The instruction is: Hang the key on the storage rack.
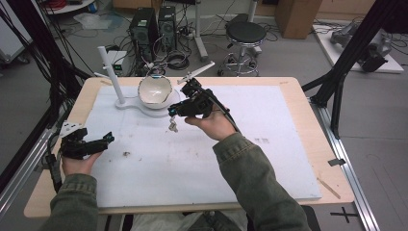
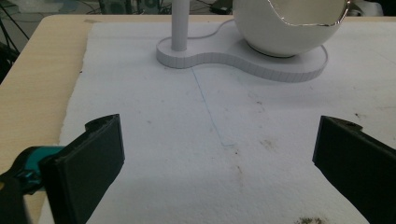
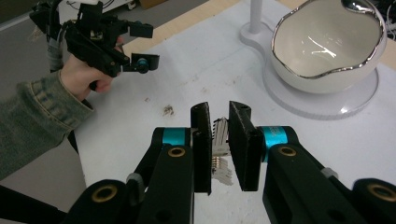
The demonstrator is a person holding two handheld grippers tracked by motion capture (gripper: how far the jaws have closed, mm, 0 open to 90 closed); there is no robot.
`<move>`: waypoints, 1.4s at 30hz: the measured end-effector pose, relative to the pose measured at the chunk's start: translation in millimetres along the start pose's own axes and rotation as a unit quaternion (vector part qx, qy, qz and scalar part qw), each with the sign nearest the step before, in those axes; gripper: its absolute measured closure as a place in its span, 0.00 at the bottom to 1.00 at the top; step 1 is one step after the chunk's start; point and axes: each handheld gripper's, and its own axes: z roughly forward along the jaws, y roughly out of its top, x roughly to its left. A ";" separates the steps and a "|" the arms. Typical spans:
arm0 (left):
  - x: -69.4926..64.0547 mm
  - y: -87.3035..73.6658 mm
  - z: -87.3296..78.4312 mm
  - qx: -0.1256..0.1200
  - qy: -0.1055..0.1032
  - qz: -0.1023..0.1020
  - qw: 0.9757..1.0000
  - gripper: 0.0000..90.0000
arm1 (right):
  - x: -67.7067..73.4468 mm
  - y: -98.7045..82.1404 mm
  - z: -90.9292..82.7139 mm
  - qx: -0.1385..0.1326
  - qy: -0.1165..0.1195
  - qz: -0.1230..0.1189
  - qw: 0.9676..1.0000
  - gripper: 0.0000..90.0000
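Observation:
My right gripper (image 1: pixel 172 112) hangs above the white foam board, just in front of the bowl stand. Its jaws are shut on a small bunch of metal keys (image 3: pixel 220 140) that dangles below them (image 1: pixel 172 126). In the right gripper view the right gripper (image 3: pixel 219 116) holds the keys short of the white bowl with a silver rim (image 3: pixel 327 46). The bowl (image 1: pixel 155 90) sits on a white stand (image 1: pixel 144 109) with an upright post (image 1: pixel 111 72). My left gripper (image 1: pixel 108 139) rests at the board's left edge, open with nothing between its jaws (image 2: pixel 217 140).
The foam board (image 1: pixel 202 159) covers most of the wooden table (image 1: pixel 308 130). A small dark crumb (image 1: pixel 126 154) lies near the left gripper. A thin wooden stick (image 1: pixel 328 187) lies at the table's right front corner. Computers, cables and a stool stand beyond the far edge.

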 end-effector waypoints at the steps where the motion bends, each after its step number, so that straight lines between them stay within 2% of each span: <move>1: -0.1 0.0 0.2 -0.001 0.000 -0.001 1.000 0.03 | -0.1 2.2 0.2 -0.001 0.001 0.000 1.000 0.89; 6: -0.2 -0.1 0.6 -0.002 0.000 -0.002 1.000 0.03 | -0.6 14.9 -0.2 -0.003 0.005 -0.007 1.000 0.89; 15: 0.0 0.0 -0.4 0.000 -0.002 -0.001 1.000 0.03 | -5.0 34.8 0.1 -0.011 0.013 -0.006 1.000 0.89; 21: 0.8 -0.1 -0.5 0.000 -0.004 -0.004 1.000 0.03 | -10.4 46.2 13.8 -0.010 0.023 0.002 1.000 0.89; 29: 0.6 0.0 -0.1 -0.001 -0.006 -0.007 1.000 0.03 | -15.1 63.4 33.9 0.012 0.019 -0.002 1.000 0.89; 32: 0.5 0.0 0.3 -0.002 -0.007 -0.009 1.000 0.03 | -16.5 72.9 39.8 0.008 0.027 0.004 1.000 0.89; 37: 0.6 0.1 0.4 -0.005 -0.007 -0.011 1.000 0.03 | -17.9 86.4 53.4 0.019 0.031 0.003 0.999 0.89; 42: 2.1 0.1 1.5 -0.006 -0.008 -0.017 1.000 0.03 | -18.5 97.3 63.1 0.013 0.038 0.002 0.999 0.89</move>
